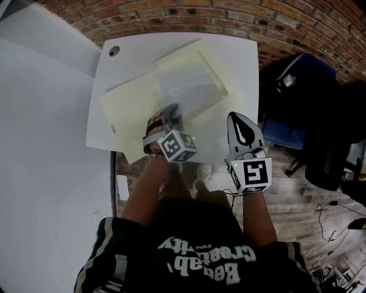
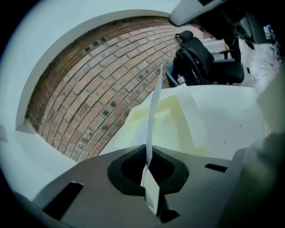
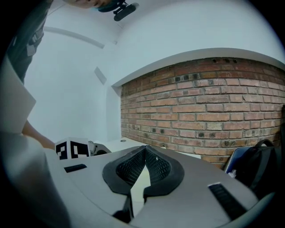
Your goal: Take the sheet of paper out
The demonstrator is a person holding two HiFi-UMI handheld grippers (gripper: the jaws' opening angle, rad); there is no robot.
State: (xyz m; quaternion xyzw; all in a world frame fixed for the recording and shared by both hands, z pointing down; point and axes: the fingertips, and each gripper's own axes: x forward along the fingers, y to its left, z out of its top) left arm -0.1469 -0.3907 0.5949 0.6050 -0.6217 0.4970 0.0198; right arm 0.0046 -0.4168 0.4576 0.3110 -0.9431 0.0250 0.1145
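Head view: white table [image 1: 240, 63] against brick wall [image 1: 171, 14]; left tool [image 2: 149, 164] clamps the paper sheet [image 2: 150, 191], right tool [image 3: 144, 151] pinched together.

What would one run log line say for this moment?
left gripper: shut on thin white paper sheet | right gripper: shut, empty | pale yellow plastic folder: on white table

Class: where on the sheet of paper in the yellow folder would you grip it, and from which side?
Grip the sheet of paper by its near edge, coming from the person's side: it lies flat in the yellow folder, so only a thin edge can be pinched. The left gripper is shut on a thin sheet there.
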